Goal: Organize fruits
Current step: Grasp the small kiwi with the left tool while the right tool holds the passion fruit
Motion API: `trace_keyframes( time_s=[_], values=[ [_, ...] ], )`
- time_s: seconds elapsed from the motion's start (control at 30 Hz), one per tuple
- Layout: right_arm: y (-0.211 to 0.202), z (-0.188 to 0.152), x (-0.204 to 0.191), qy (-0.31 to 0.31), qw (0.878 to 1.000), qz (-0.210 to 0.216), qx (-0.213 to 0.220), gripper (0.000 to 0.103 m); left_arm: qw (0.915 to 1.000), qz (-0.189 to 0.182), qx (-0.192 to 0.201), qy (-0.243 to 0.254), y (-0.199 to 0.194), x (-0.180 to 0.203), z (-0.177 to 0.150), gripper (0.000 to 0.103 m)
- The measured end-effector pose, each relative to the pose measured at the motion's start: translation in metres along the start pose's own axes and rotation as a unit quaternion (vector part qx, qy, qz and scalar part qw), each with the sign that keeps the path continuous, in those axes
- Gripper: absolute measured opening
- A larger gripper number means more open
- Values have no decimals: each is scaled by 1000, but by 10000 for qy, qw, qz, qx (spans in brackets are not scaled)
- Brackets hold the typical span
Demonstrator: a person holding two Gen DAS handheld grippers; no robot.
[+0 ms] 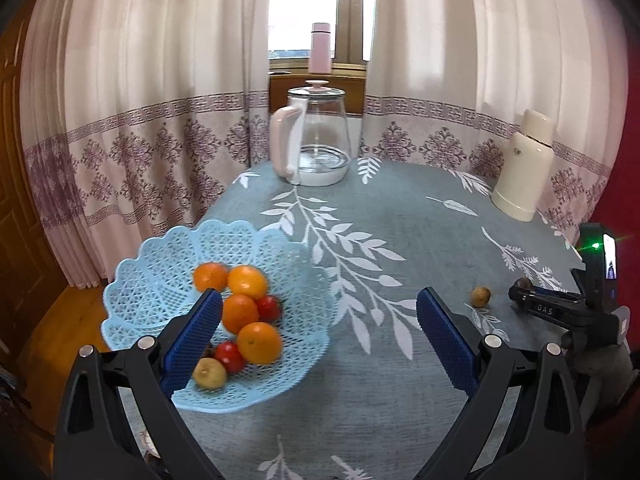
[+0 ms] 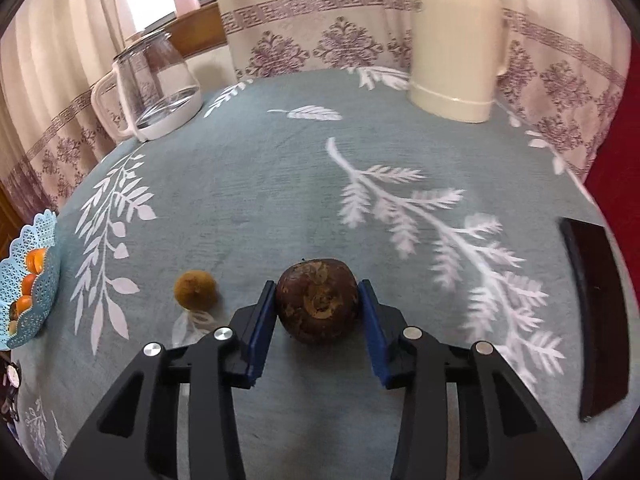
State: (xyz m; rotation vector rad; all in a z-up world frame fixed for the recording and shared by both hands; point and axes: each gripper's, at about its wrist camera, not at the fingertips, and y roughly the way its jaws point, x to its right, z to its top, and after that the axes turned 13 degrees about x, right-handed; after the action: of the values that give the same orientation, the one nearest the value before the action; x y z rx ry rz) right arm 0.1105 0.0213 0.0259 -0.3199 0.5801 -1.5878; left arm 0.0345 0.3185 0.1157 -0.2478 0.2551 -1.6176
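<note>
A light blue lattice basket (image 1: 160, 248) holds several oranges (image 1: 259, 342), two small red fruits (image 1: 230, 356) and a yellowish fruit (image 1: 210, 374); its edge also shows at the far left of the right wrist view as the basket (image 2: 38, 292). My left gripper (image 1: 320, 300) hangs open above the tablecloth, its left finger over the basket's near side. My right gripper (image 2: 318, 300) is shut on a dark brown round fruit (image 2: 318, 304), low over the cloth. A small tan fruit (image 2: 196, 290) lies just left of it, seen also as the tan fruit (image 1: 481, 296).
A glass kettle (image 1: 318, 136) with a pale handle stands at the table's far side, a cream thermos jug (image 1: 522, 164) at the far right. A pink bottle (image 1: 320, 48) sits on the window sill. A dark flat object (image 2: 596, 320) lies at the right table edge. Curtains hang behind.
</note>
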Motion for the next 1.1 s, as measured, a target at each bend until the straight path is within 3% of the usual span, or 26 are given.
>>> trace_keyframes(
  time_s=[0.3,0.57,0.73,1.1],
  values=[
    [-14,-5,30,-19,9999,-116,85,41,9979,-521,-335,187,32,61,-9,99],
    [-13,-10,42,285,9994,134,106,41,9916,-986,-743,374,70,109,-22,97],
    [-14,-12,47,444,9986,258,111,41,9849,-1238,-1146,380,101,131,-32,79],
    [-14,-15,45,454,9985,292,118,41,9724,-1589,-1692,246,142,162,-48,52]
  ],
)
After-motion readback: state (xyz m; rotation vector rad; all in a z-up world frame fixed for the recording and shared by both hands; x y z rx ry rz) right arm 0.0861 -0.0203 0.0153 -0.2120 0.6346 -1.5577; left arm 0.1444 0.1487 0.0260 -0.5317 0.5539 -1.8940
